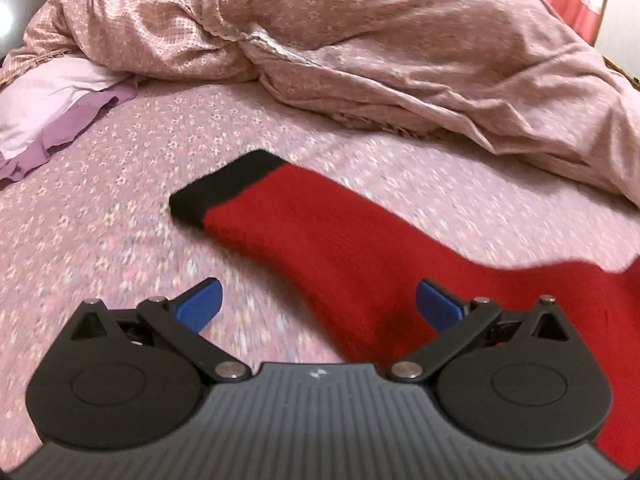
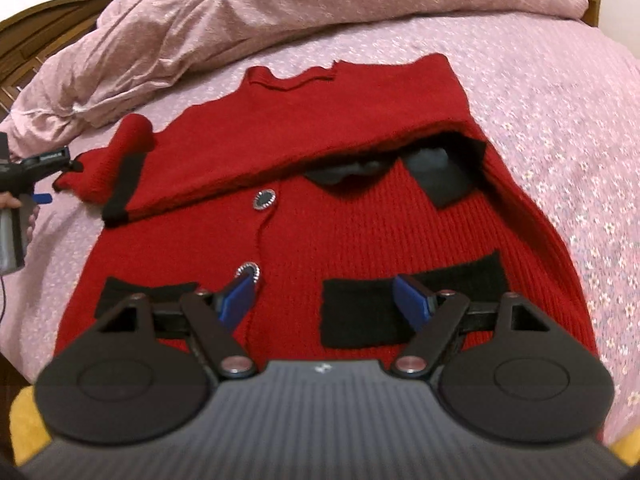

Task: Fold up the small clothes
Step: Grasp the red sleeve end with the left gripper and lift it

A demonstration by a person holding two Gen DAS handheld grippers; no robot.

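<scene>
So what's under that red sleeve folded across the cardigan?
The red knitted sleeve lies across the red knitted cardigan's chest. A dark grey collar peeks out below it; anything further under is covered.

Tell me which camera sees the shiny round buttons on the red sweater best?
The right wrist view. It looks over the whole front of the red knitted sweater, so both round dark buttons with sparkly rims show down its middle. The left wrist view shows no buttons, only a red sleeve with a black cuff.
</scene>
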